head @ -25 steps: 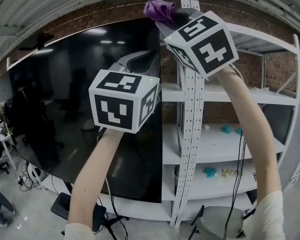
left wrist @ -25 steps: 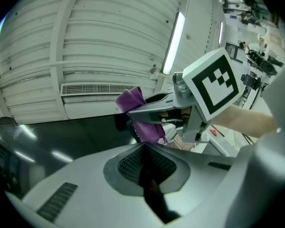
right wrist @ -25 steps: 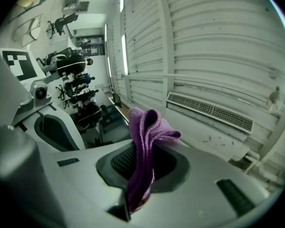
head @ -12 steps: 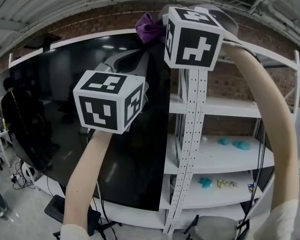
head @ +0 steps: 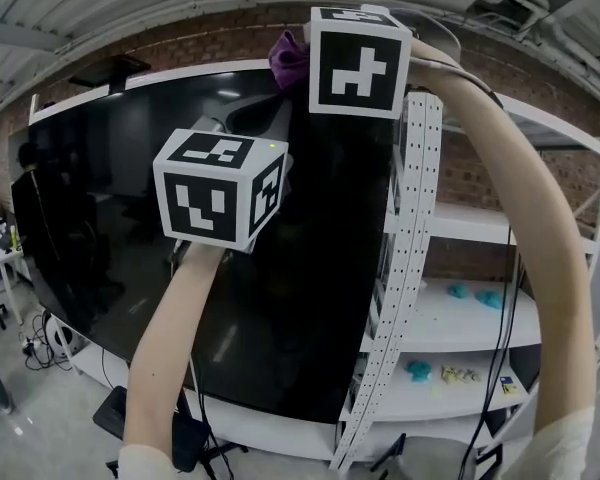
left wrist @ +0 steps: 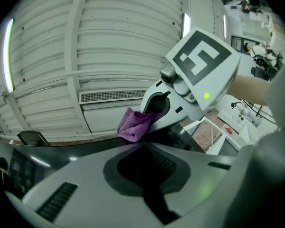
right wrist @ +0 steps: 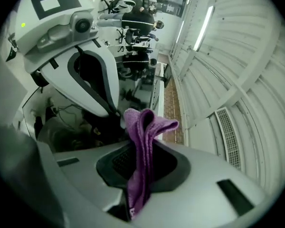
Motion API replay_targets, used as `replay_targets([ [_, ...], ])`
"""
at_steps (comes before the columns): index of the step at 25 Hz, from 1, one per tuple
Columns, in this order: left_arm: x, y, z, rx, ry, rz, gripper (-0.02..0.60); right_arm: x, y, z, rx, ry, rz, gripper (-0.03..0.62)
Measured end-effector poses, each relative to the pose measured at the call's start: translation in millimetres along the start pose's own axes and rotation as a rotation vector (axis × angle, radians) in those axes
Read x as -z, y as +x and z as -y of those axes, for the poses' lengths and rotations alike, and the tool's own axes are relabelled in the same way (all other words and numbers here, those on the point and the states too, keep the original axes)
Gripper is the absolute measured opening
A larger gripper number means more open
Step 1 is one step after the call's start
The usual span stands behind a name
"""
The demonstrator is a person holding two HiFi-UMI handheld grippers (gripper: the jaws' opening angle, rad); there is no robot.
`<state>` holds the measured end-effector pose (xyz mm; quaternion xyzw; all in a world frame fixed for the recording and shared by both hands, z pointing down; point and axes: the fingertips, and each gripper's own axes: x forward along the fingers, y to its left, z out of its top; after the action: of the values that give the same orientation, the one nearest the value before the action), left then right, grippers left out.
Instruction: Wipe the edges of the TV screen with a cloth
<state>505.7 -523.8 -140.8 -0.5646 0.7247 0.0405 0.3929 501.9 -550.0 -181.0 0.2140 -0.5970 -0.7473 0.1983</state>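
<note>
A large black TV screen (head: 110, 228) fills the left and middle of the head view. A purple cloth (head: 288, 56) sits against the TV's top edge, left of its upper right corner. My right gripper (right wrist: 141, 172) is shut on the purple cloth (right wrist: 143, 141), which sticks up folded from between the jaws. The left gripper (left wrist: 149, 175) is shut with nothing in it, and its tip (head: 250, 118) is in front of the screen's upper part, just below the cloth. The left gripper view shows the cloth (left wrist: 134, 125) held by the right gripper's fingers (left wrist: 156, 106).
A white shelving rack (head: 500, 228) with a perforated post (head: 405, 238) stands right of the TV and holds small teal items (head: 475, 294). Cables and a stand base (head: 125, 418) lie on the floor below. The ribbed ceiling (left wrist: 109, 42) is close overhead.
The right gripper has carried the cloth leftwards from the TV's upper right corner along the top edge. The left gripper stays in front of the screen, still shut.
</note>
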Motion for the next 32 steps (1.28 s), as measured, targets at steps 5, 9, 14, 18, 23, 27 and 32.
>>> replay_targets([
  [5, 11, -26, -57, -0.031, 0.012, 0.001, 0.015, -52, 23, 6, 0.002, -0.016, -0.01, 0.051],
  [9, 12, -43, -104, -0.025, 0.047, -0.019, 0.015, -97, 45, 12, -0.006, 0.008, -0.017, 0.051],
  [14, 17, -61, -168, -0.015, 0.082, -0.036, 0.015, -149, 81, 26, -0.045, 0.052, -0.03, 0.051],
  [18, 24, -77, -218, -0.03, 0.073, -0.051, 0.015, -189, 103, 37, -0.058, 0.08, -0.029, 0.051],
  [23, 33, -105, -279, -0.086, 0.081, -0.035, 0.015, -244, 131, 44, -0.047, 0.05, 0.001, 0.051],
  [27, 42, -121, -305, -0.114, 0.086, -0.066, 0.015, -276, 148, 49, -0.04, 0.047, 0.014, 0.051],
  [32, 50, -149, -337, -0.155, 0.142, -0.098, 0.015, -311, 171, 54, -0.048, 0.073, 0.049, 0.051],
])
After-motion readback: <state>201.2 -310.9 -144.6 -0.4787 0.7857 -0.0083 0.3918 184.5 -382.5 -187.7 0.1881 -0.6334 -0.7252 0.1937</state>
